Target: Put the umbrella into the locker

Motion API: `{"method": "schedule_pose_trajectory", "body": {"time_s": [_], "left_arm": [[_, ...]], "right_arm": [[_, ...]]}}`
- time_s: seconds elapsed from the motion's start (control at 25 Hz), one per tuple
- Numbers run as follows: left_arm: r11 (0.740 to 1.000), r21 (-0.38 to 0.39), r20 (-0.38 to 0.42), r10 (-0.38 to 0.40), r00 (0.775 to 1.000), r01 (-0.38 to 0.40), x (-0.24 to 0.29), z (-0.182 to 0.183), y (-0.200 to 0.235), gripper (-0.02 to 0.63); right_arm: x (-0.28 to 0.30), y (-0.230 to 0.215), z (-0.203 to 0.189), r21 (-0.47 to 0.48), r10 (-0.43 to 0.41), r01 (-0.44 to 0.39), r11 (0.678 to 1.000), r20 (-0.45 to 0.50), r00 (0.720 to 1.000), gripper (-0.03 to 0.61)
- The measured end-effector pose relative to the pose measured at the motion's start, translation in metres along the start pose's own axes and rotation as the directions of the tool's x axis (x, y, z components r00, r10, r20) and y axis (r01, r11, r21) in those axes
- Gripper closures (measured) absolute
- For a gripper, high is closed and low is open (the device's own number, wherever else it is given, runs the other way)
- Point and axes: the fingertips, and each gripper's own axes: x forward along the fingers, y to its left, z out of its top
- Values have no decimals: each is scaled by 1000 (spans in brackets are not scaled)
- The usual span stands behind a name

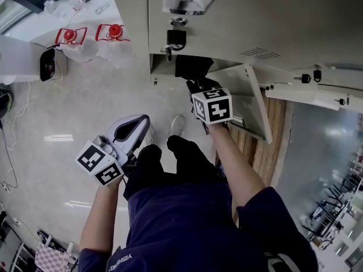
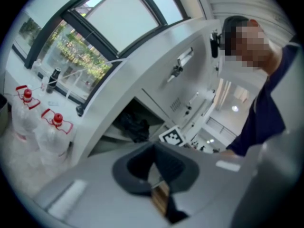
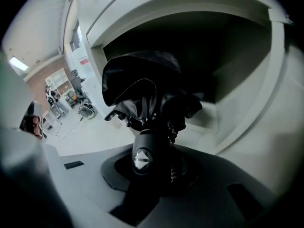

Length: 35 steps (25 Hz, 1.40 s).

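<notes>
A folded black umbrella (image 1: 191, 67) is held by its handle (image 3: 144, 158) in my right gripper (image 1: 197, 85), which is shut on it. The bundled canopy (image 3: 142, 87) points into the dark open compartment (image 3: 204, 46) of the grey locker (image 1: 227, 33); its tip is just inside the opening. The locker door (image 1: 245, 98) hangs open to the right of my hand. My left gripper (image 1: 143, 121) hangs lower at the left, its jaws together with nothing in them. The left gripper view shows that gripper (image 2: 156, 175) facing the compartment, with the umbrella (image 2: 134, 127) inside its mouth.
Two large water bottles with red caps (image 1: 71, 38) (image 1: 113, 35) stand on the floor left of the locker. A padlock (image 1: 176, 38) hangs on the door above the open compartment. A white appliance (image 1: 34, 61) sits at far left. My legs and shoe (image 1: 178, 124) are below.
</notes>
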Motion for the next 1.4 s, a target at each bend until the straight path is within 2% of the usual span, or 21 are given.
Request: {"method": "schedule_pose_trajectory", "body": {"time_s": [0.16, 0.48, 0.8, 1.04, 1.4], "left_arm": [[1000, 22, 21, 6, 1000, -6, 13, -1, 10, 614], [999, 44, 62, -5, 998, 2, 38, -6, 26, 614], [997, 74, 46, -39, 998, 35, 57, -8, 36, 614], [993, 103, 25, -64, 998, 62, 69, -11, 45, 614], [987, 139, 30, -81, 996, 76, 76, -9, 52, 614]], "right_arm": [[14, -12, 15, -85, -34, 36, 996, 34, 999, 495], [31, -26, 40, -188, -72, 88, 978, 92, 993, 495], [48, -42, 53, -262, -137, 165, 951, 124, 983, 495], [59, -51, 65, -246, -141, 176, 953, 152, 978, 495], [78, -59, 78, -272, -176, 214, 938, 159, 972, 495]]}}
